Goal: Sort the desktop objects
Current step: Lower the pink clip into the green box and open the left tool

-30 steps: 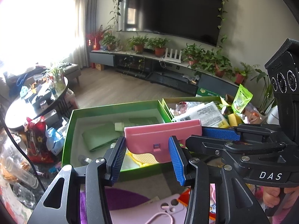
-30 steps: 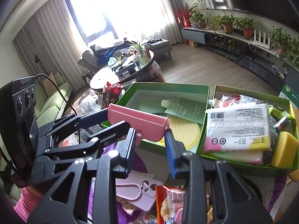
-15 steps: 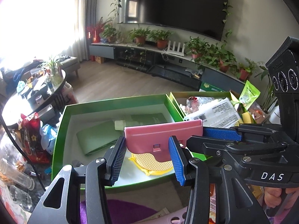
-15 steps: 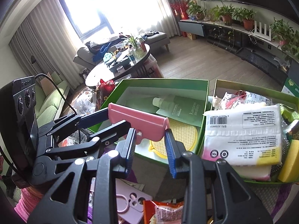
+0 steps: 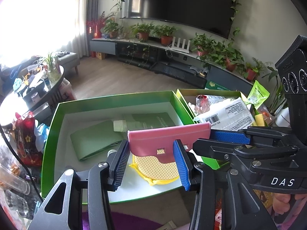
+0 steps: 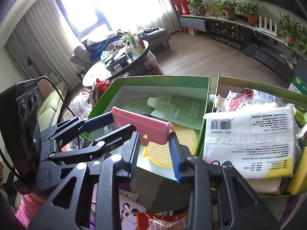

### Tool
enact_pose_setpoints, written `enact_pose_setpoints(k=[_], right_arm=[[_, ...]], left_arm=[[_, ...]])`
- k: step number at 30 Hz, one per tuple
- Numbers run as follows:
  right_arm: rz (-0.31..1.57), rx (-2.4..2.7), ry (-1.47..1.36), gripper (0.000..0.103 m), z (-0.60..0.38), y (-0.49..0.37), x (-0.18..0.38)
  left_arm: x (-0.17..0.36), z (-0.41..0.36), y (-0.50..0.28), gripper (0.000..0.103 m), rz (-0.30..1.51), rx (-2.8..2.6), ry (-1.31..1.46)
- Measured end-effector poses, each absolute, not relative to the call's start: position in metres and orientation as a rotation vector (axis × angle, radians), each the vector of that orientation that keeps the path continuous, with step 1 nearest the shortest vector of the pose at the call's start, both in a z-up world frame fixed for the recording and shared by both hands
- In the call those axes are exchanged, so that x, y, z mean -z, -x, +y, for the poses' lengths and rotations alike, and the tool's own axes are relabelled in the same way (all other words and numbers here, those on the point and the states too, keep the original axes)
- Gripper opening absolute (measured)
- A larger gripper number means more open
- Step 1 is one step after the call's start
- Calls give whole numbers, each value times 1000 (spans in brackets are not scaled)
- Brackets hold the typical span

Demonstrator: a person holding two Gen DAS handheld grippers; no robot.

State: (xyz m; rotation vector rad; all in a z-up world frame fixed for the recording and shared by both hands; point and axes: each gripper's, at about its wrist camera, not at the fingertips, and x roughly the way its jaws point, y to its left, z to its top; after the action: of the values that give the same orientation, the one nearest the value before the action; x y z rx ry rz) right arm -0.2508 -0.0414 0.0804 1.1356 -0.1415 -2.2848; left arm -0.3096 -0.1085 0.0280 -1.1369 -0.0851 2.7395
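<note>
The pink case (image 5: pixel 168 138) hangs in the air between the two tools, each taking one end: the left gripper (image 5: pixel 151 163) has its jaws partly closed on the lower flap, the right gripper (image 6: pixel 155 149) pinches the other end between narrowly parted jaws. Probably both hold it to keep it level, or to pull it open, over the green box (image 5: pixel 48 138). Directly beyond the jaws lies a yellow mesh pad (image 5: pixel 155 168), further on a green pouch (image 6: pixel 180 111) with a white cap, so free floor is scarce. Right of the jaws the second box (image 6: pixel 216 88) is heaped (a tissue pack (image 6: pixel 249 140) on top), leaving no room.
</note>
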Motion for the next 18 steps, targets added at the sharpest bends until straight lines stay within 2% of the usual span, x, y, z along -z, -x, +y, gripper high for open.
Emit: enact_pose_setpoints(k=[13, 18], right_arm=[[-147, 2284, -1166, 32, -43, 259, -72], [-153, 2284, -1173, 35, -45, 259, -69]], left_arm=[[-19, -111, 316, 46, -83, -2736, 1165], [-17, -114, 317, 46, -102, -2753, 1164]])
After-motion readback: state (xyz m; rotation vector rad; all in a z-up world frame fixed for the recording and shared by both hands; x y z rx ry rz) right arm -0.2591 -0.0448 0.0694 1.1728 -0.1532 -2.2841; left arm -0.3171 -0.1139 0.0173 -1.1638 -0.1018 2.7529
